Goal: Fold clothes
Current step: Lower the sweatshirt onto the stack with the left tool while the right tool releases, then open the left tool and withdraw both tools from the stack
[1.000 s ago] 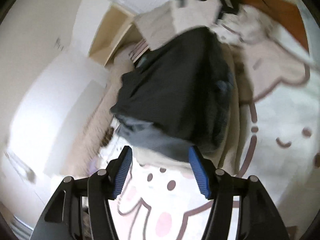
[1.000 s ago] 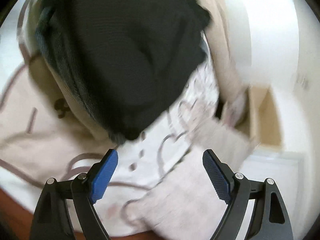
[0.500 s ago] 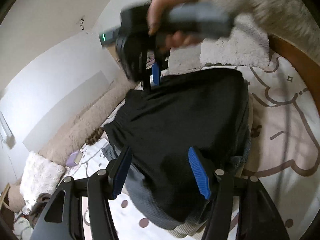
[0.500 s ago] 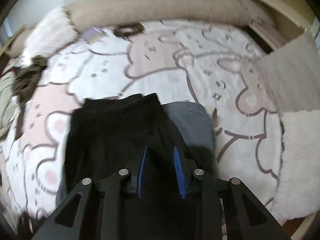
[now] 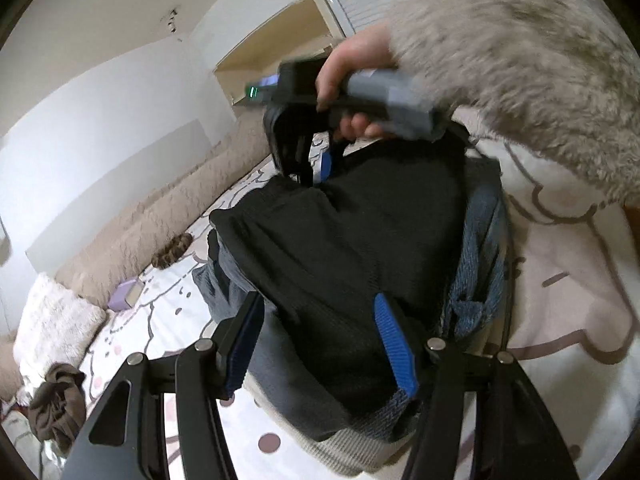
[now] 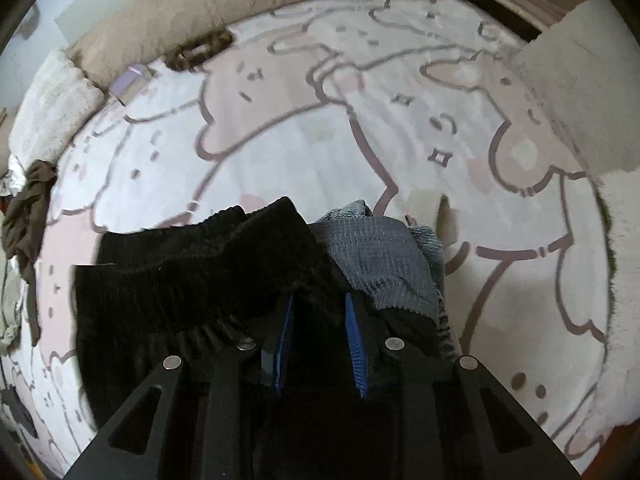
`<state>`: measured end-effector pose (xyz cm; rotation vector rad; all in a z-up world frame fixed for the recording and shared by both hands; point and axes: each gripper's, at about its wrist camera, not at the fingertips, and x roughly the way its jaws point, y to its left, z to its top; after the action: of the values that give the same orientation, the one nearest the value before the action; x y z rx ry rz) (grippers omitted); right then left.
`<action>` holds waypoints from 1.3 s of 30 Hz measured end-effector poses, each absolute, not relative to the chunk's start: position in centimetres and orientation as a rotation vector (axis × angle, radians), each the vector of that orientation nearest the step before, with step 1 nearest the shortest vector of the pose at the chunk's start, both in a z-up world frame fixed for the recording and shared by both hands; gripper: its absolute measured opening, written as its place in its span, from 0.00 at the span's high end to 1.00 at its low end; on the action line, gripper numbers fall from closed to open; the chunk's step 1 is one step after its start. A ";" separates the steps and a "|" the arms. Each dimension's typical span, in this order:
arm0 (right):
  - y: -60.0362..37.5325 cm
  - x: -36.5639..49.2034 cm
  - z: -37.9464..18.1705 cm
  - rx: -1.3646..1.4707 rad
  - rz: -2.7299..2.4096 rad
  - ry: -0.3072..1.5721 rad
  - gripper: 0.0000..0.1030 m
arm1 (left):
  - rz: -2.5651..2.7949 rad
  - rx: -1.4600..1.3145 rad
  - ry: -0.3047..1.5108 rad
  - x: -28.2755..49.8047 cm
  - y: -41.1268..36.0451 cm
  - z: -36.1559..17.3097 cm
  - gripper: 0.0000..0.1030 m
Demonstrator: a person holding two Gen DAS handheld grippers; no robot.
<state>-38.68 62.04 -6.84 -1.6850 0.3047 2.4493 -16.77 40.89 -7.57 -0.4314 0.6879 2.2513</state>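
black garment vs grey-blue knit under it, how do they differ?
The black garment lies on top; the grey-blue knit sits beneath, showing only at the edges. Black has a gathered elastic band; the knit is ribbed. The right claw is closing on the black one, not the knit. Both lie stacked on the bedspread.

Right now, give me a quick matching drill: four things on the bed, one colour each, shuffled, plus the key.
Things:
1. top garment of the pile
2. knit garment under it
3. small box by the long cushion
4. crumpled cloth at the bed's edge

Colours:
A. brown
B. black
C. purple
D. grey-blue

Pairs: 1-B, 2-D, 3-C, 4-A
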 end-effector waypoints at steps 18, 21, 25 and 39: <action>65.2 -20.1 -7.3 -1.617 2.350 0.419 0.76 | 2.432 -0.587 0.473 -14.9 30.7 -4.4 0.21; 63.6 -17.2 -4.5 -1.501 2.377 0.491 0.73 | 2.439 -0.598 0.465 -14.3 29.8 -4.0 0.12; 58.8 -13.2 -1.4 -1.367 2.460 0.404 0.72 | 2.428 -0.641 0.440 -13.6 29.0 -3.7 0.00; 45.4 -0.4 -0.2 -0.791 2.649 0.260 0.00 | 2.510 -0.679 0.486 -8.6 25.5 -3.3 0.00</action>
<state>-0.44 45.44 -0.18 -0.7911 0.2597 2.6493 -8.65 25.53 -3.30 -0.6786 0.4858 2.5100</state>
